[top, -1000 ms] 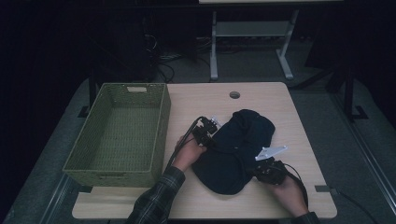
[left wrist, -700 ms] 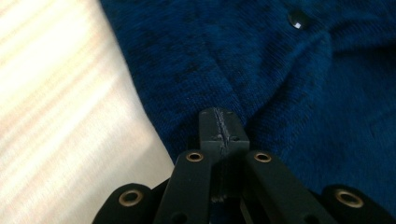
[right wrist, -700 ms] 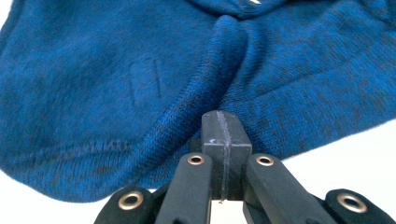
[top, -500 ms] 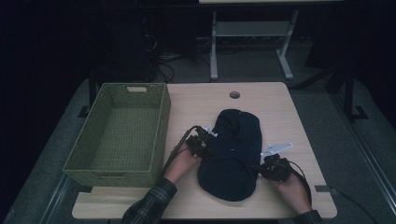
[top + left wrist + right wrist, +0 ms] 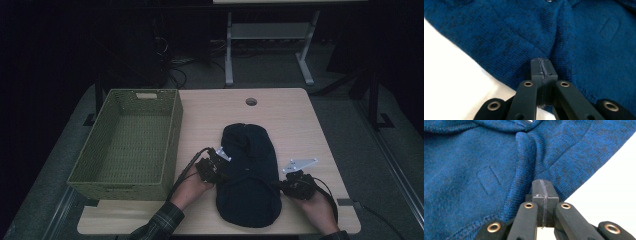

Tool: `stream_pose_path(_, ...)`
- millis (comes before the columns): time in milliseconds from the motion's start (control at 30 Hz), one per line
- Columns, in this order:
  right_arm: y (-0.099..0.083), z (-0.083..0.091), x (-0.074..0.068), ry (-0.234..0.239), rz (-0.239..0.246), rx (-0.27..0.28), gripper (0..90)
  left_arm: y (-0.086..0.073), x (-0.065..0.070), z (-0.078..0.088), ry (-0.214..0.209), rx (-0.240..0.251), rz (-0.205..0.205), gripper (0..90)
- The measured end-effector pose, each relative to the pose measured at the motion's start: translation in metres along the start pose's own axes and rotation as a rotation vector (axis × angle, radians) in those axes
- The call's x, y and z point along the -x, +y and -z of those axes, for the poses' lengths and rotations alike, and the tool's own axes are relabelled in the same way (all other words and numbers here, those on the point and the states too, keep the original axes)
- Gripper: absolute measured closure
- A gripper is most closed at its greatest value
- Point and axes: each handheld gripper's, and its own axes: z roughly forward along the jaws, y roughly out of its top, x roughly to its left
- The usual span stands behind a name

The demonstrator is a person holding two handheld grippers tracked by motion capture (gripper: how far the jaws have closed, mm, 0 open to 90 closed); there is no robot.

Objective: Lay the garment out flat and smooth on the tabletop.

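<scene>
Two grippers sit on either side of a dark blue knit garment (image 5: 248, 175) that lies on the table (image 5: 295, 120), just right of a green woven basket (image 5: 127, 145). The left gripper (image 5: 216, 170) touches the garment's left edge and the right gripper (image 5: 295, 182) its right edge. In both gripper views the black jaws are pressed fully together, each pinching a fold of the fabric near a seam.

Compared with a second ago, the garment has been drawn in from a wide, rumpled heap to a narrow, tidy oblong. The left hand has carried its side inward, while the right hand has barely moved. This reads as a fold nearly complete, likely ahead of placing the garment in the empty basket.

What kind of garment it is stays hard to tell. The dim high view blurs its details, and the person's forearms are cut off at the bottom edge.
</scene>
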Motion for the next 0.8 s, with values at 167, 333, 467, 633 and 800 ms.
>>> stream_pose_path(167,-0.004,0.003,-0.004,0.012,0.012,0.002,89.9,-0.005,0.006,0.002,-0.008,0.001,-0.007,90.0)
stream_pose_path(333,-0.011,0.006,-0.013,0.026,0.026,0.004,89.8,-0.011,0.012,0.004,-0.013,0.002,-0.015,90.0)
stream_pose_path(467,-0.016,0.009,-0.019,0.030,0.041,0.004,89.8,-0.013,0.017,0.004,-0.012,0.002,-0.026,90.0)
stream_pose_path(633,-0.017,0.010,-0.020,0.033,0.042,-0.001,89.7,-0.015,0.021,0.005,-0.012,-0.003,-0.036,90.0)
stream_pose_path(800,-0.017,0.010,-0.022,0.031,0.052,0.003,89.7,-0.017,0.023,0.005,-0.017,0.003,-0.029,89.5)
